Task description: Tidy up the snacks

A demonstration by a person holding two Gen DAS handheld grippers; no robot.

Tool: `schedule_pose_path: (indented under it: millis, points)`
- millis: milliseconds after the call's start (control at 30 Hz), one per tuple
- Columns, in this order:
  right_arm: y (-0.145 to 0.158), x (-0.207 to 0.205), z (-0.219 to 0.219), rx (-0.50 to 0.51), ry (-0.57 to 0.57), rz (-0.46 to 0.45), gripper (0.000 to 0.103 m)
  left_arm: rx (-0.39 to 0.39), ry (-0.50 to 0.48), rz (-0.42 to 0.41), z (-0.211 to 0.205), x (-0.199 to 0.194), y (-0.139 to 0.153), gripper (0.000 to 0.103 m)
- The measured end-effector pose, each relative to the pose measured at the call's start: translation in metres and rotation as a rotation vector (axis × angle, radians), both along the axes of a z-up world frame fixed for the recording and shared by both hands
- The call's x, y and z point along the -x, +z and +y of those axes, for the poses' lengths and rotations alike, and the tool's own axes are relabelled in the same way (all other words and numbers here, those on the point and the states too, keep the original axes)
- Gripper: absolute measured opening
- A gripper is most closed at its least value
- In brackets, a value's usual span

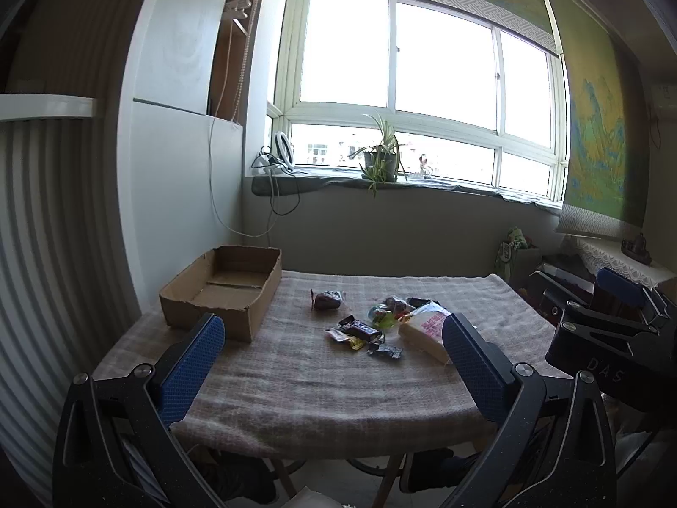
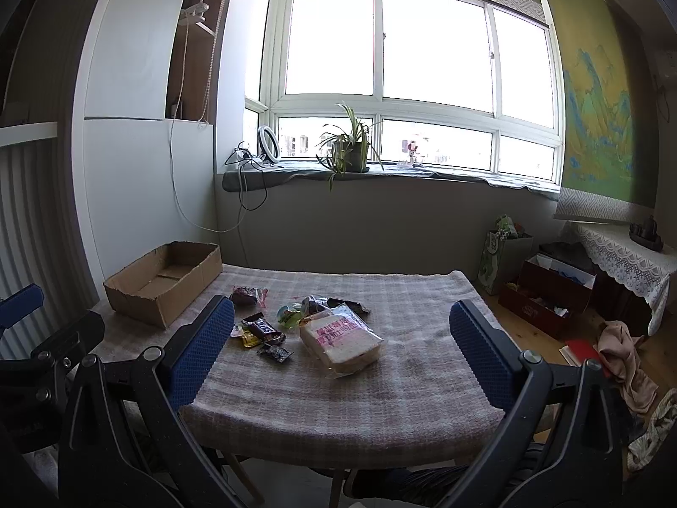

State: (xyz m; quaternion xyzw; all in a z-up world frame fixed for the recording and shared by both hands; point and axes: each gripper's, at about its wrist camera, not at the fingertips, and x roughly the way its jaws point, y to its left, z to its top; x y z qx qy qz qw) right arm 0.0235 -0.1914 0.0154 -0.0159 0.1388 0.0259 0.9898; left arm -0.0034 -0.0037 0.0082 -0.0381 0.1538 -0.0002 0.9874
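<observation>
The left gripper (image 1: 334, 364) and the right gripper (image 2: 342, 351) are hovering over the table's near edge, jaws spread wide and holding nothing. The snacks are lying loose mid-table on the checked cloth (image 2: 402, 398): a bagged bread slice (image 2: 340, 338), a chocolate bar (image 2: 260, 327) and small wrappers. The cardboard box (image 1: 224, 290) is sitting at the far left corner.
</observation>
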Motion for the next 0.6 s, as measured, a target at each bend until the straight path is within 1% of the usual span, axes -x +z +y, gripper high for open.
schedule_pose_path:
  millis: [600]
  points:
    - [0.0011, 0.0007, 0.0006, 0.003, -0.001, -0.005, 0.103, -0.003, -0.005, -0.008, -0.0011, 0.0013, -0.0002, 0.102]
